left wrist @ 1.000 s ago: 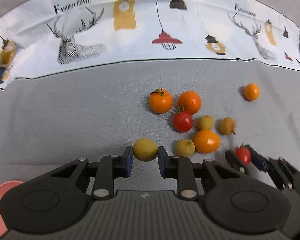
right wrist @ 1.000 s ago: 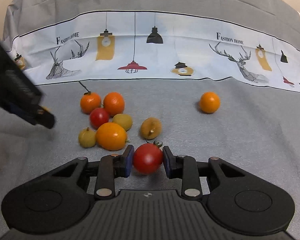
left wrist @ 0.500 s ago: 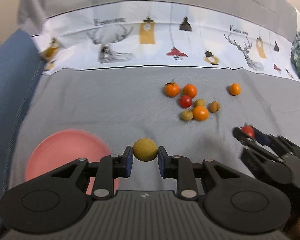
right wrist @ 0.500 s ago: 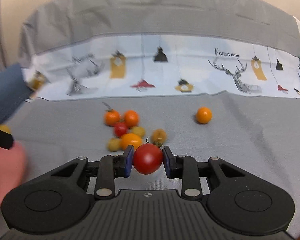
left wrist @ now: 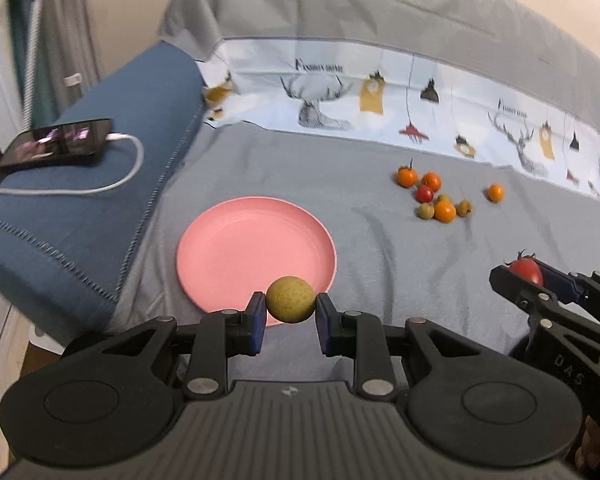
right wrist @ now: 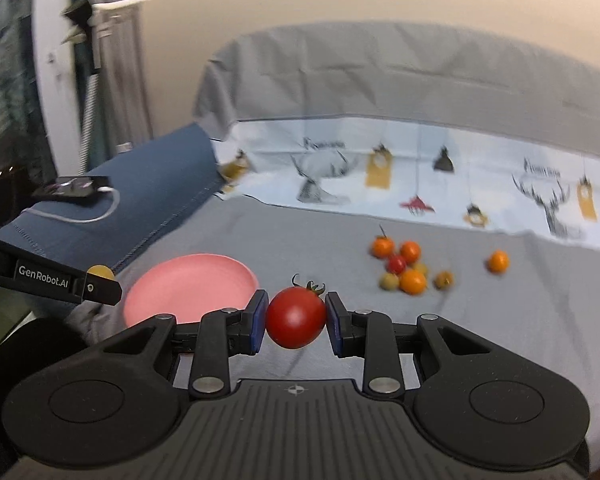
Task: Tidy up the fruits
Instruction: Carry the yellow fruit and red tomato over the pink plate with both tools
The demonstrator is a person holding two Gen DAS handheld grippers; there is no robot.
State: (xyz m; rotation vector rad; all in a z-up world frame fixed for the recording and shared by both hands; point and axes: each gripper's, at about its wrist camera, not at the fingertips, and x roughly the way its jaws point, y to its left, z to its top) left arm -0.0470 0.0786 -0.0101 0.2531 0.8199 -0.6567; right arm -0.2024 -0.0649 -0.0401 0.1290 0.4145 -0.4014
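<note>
Over plate [left wrist: 236, 248] near edge: left hand-held gripper [left wrist: 291, 312] clamps yellow fruit [left wrist: 291, 299]
Right hand-held gripper [right wrist: 296, 322]: clamps red tomato [right wrist: 295, 322]
Bed far side: fruit cluster [left wrist: 434, 198]

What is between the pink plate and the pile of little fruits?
Nothing but bare grey blanket lies between the pink plate and the fruit pile; the left wrist view shows it best.

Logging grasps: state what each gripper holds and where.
Left gripper pinches a yellow-green round fruit across its sides; right gripper clamps a red tomato across its sides.
</note>
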